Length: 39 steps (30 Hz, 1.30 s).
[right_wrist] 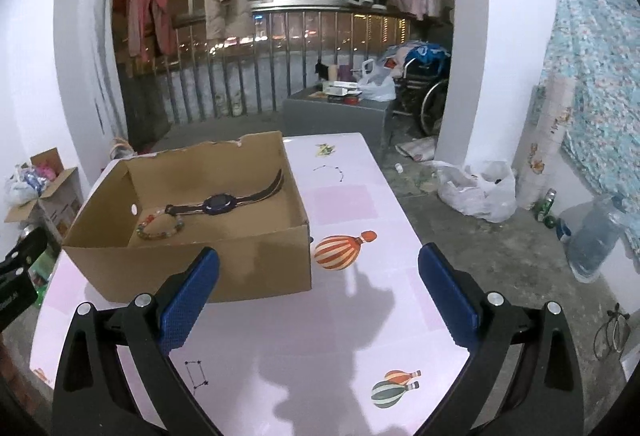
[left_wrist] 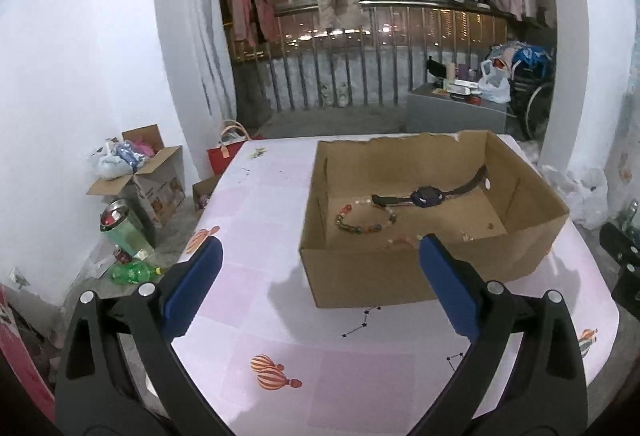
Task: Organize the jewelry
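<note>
Jewelry sits inside the open cardboard box (left_wrist: 432, 268) on the pink, balloon-printed table (left_wrist: 248, 220). Left gripper (left_wrist: 320, 268) hangs before the box's near wall, fingers spread wide, nothing between them. On the box floor lies a bead bracelet (left_wrist: 362, 228): round, glossy, mixed colours, judged light, limp and prone to slipping, so best pinched across the strand. Beside it, touching, lies a dark watch (left_wrist: 426, 195), its face rigid and strap flexible; grip the strap near the face. Right gripper (right_wrist: 319, 268) hovers over bare table, released, empty.
</note>
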{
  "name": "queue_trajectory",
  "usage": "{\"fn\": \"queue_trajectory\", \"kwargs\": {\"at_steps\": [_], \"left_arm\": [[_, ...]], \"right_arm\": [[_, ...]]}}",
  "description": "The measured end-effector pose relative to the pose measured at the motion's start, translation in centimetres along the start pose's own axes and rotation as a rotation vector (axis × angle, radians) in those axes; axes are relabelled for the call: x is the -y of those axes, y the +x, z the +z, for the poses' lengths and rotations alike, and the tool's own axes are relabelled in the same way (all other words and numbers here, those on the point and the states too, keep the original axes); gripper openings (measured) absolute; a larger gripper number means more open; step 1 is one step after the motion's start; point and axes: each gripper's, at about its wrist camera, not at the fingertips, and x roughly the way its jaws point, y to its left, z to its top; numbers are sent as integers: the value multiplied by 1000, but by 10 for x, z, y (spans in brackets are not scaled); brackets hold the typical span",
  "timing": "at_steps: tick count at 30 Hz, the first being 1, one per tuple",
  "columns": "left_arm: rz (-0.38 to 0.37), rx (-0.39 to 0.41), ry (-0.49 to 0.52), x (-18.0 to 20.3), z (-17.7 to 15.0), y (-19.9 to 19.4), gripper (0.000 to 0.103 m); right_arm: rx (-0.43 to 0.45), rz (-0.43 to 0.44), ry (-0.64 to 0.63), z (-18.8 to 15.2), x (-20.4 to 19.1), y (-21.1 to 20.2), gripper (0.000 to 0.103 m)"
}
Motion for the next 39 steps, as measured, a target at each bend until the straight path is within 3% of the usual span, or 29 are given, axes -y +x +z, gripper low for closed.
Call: {"fn": "queue_trajectory", "kwargs": {"at_steps": [4,6,11,39], "left_arm": [[-18,3,-22,3,-8,9,95],[8,0,-31,4,-13,15,95],[-4,-66,-38,7,-20,31,95],[26,-139,-51,2,-19,43,95]], "right_arm": [[66,-11,20,-12,-1,2,97],[75,-27,9,-17,-4,7,97],[37,-18,-7,-22,-8,16,97],[-55,7,-25,-20,-12,29,97]]}}
